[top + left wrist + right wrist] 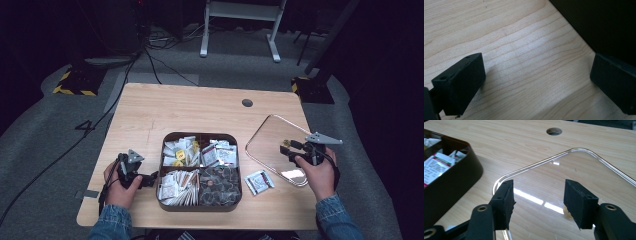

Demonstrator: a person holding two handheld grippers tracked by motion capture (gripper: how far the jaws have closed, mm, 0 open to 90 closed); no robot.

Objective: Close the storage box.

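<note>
From above, the brown box [200,172] of packets sits open, its clear lid [277,148] lying to the right, with one packet [259,181] between them. The left gripper [536,82] rests empty, jaws wide, beside the box. The right gripper [537,200] hovers over the lid, half-open, holding nothing; closing the box seems left.

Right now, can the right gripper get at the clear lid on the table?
Probably yes. The right gripper hangs over the clear lid with jaws open and empty; nothing lies on the lid, and the brown tray sits off to one side. Its flat-lying rim may be hard to pinch.
</note>
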